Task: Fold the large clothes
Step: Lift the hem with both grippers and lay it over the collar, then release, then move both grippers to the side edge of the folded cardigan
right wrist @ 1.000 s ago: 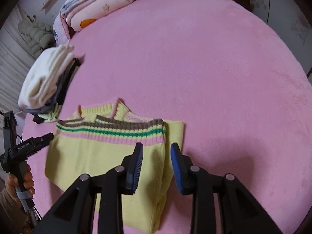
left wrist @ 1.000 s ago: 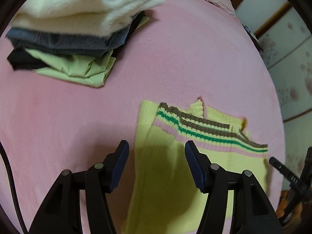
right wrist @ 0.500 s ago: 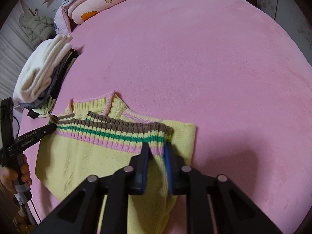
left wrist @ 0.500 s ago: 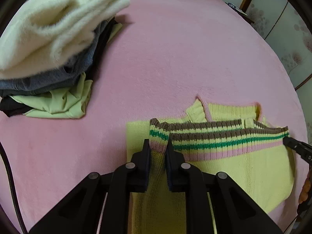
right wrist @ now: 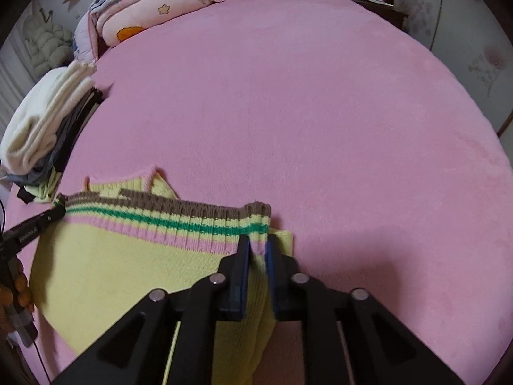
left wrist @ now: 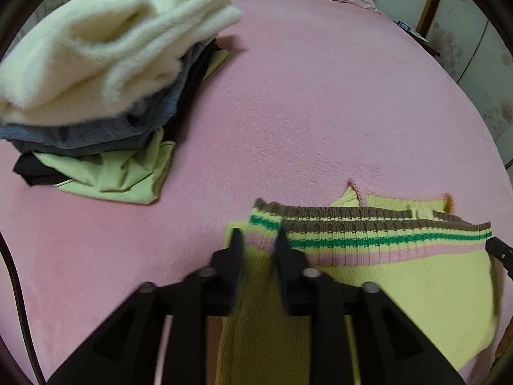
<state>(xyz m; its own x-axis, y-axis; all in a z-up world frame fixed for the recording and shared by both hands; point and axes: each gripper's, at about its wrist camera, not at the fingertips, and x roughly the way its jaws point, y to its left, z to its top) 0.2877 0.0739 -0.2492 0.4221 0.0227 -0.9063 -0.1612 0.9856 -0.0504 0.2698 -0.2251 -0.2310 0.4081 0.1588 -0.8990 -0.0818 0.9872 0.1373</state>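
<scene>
A yellow knit sweater [left wrist: 400, 288] with brown, green and pink hem stripes lies folded on the pink bed cover [left wrist: 320, 112]. My left gripper [left wrist: 258, 240] holds the striped hem's left corner [left wrist: 264, 224]; its jaws are opening, and the knit still fills the gap between the pads. My right gripper [right wrist: 258, 245] grips the hem's right corner [right wrist: 256, 221] of the sweater [right wrist: 128, 272]; its jaws are opening too, with fabric still pinched between the blue pads. The left gripper's tip [right wrist: 48, 218] shows at the hem's far end in the right wrist view.
A stack of folded clothes [left wrist: 105, 64], with a cream fleece on top and grey, black and light green below, sits at the left. Folded bedding [right wrist: 144, 9] lies at the head of the bed. A hand [right wrist: 19, 288] grips the left tool's handle. A wardrobe [left wrist: 481, 48] stands on the right.
Both grippers came down on the hem's two corners and shut on them. Since half a second ago both pairs of jaws have spread somewhat, the left more than the right.
</scene>
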